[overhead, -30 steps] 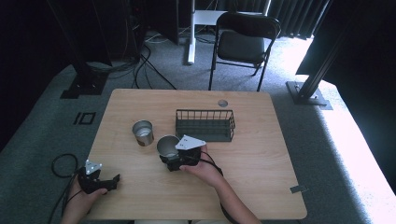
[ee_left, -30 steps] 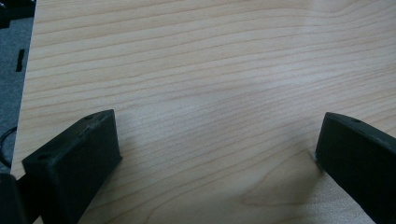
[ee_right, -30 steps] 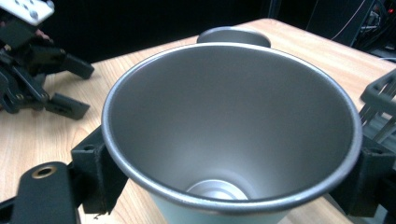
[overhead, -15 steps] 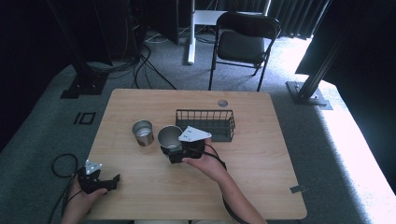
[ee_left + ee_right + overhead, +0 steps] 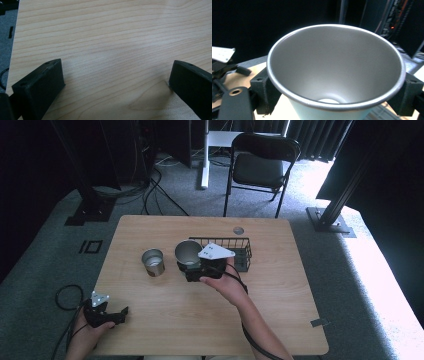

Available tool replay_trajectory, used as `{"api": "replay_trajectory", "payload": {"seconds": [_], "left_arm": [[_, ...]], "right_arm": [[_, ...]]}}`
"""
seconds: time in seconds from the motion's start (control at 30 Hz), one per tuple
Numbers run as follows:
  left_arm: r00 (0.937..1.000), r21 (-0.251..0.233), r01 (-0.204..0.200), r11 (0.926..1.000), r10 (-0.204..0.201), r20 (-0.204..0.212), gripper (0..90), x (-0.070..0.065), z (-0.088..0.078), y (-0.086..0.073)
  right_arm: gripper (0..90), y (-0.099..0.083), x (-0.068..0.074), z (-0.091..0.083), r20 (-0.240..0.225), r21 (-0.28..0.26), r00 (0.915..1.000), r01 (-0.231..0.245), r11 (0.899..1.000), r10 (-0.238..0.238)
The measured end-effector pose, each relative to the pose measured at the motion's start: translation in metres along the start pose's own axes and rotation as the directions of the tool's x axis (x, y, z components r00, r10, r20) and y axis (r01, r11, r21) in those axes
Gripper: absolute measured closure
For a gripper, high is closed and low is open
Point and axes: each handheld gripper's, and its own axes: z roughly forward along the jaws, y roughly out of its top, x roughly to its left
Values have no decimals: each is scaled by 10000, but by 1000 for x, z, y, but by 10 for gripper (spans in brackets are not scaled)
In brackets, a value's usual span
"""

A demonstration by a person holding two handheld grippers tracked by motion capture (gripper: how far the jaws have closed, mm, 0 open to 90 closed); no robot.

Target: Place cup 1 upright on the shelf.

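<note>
While the right gripper (image 5: 192, 266) hangs above the middle of the wooden surface (image 5: 280, 310), its jaws pinch a metal cup (image 5: 188, 252) from both sides, one jaw against each flank just under the rim. In the right gripper view the cup (image 5: 335, 72) is seen from above its mouth, tilted toward the camera, with the dull grey inside and the rounded rim plain to see. From the high view the held cup sits just beside the left end of a black wire basket (image 5: 239, 251), close to it; whether they touch cannot be told. A second metal cup (image 5: 153, 262) stands upright on the surface to the left of the held one, near but apart. The left gripper (image 5: 116, 316) rests at the near left corner of the surface in the person's left hand (image 5: 87, 330), well away from both cups. Its jaws are spread wide over bare wood in the left gripper view, with nothing between them
</note>
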Motion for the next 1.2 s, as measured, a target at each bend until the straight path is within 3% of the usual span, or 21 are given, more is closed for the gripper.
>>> {"api": "replay_trajectory", "payload": {"seconds": [0.3,0.6,0.8,1.07,1.2], "left_arm": [[10000,-4,11,10000,-11,3,4,0,0,0],[10000,6,3,10000,-3,3,4,0,0,0],[10000,5,3,10000,-3,2,4,0,0,0],[10000,-5,8,10000,-8,1,4,0,0,0],[10000,-2,8,10000,-8,3,4,0,0,0]], "right_arm": [[138,14,-20,-9,771,-351,9969,-115,9993,142],[139,26,-44,-17,1788,-392,9836,-173,9991,241],[138,25,-58,-21,2411,-421,9694,-378,9984,469],[139,14,-80,-22,3307,-352,9396,-811,9961,882],[138,7,-91,-22,3549,-343,9291,-985,9945,1043]]}}
